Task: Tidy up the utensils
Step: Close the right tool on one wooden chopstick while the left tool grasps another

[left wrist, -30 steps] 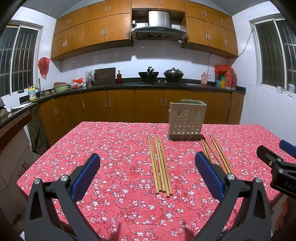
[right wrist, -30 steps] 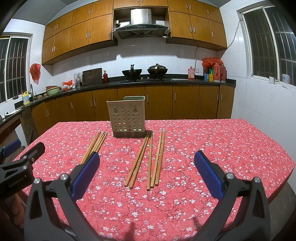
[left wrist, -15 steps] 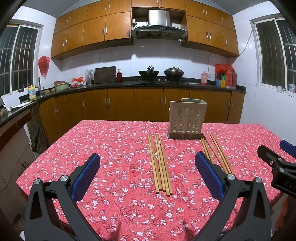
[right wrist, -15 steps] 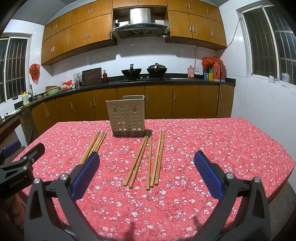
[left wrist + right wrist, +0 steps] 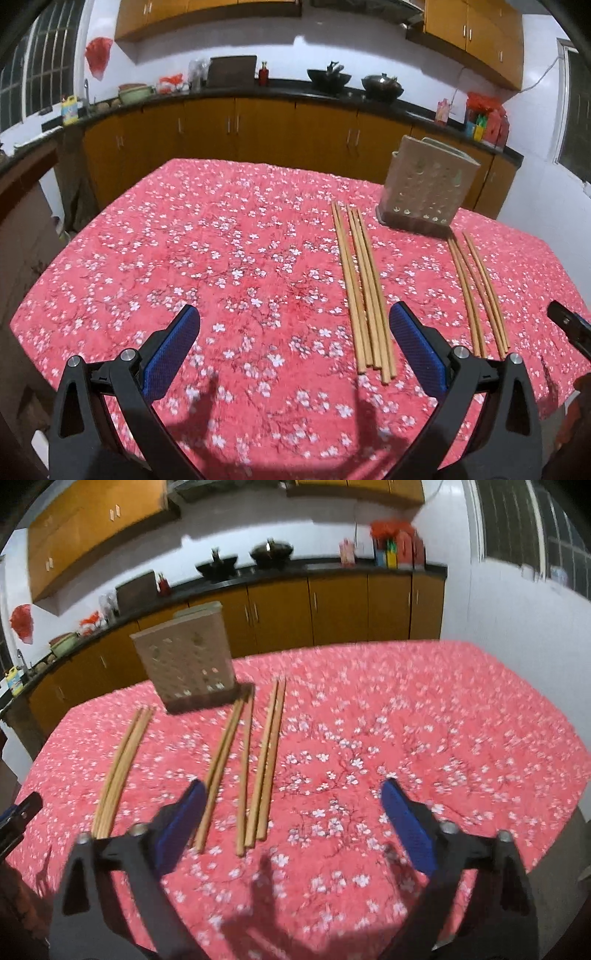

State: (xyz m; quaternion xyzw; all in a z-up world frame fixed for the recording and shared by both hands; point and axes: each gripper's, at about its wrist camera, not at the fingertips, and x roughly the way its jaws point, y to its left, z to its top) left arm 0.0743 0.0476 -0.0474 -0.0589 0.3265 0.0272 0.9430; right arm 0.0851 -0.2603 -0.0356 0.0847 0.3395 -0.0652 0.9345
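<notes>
I am holding my left gripper [image 5: 293, 328] over the near part of the counter [image 5: 184, 258], which is wearing a red cloth with white blossoms. Its jaws are standing wide apart with nothing between them but cloth. A bundle of wooden chopsticks [image 5: 364, 295] is lying flat just inside my right-hand blue pad [image 5: 415, 349], its near ends close to that pad, though I cannot tell whether anything is touching. A second, smaller set of chopsticks [image 5: 476, 291] is lying further to the right, apart from the first. Both sets are pointing away from me toward the perforated beige utensil holder [image 5: 424, 188], which is standing upright at the far side of the counter.

My right gripper [image 5: 291, 808] is tilting down over the same cloth, and its jaws are closing, still wide, with nothing gripped. This view is blurring, so I am only fairly sure of the count: about five chopsticks [image 5: 251, 764] are lying in a loose fan, their near ends between my pads, closer to the left one [image 5: 179, 823]. The other chopstick set [image 5: 123, 764] is lying off to the left, outside my jaws. The utensil holder [image 5: 188, 657] is standing beyond them, with the far ends of the fan reaching its base.
</notes>
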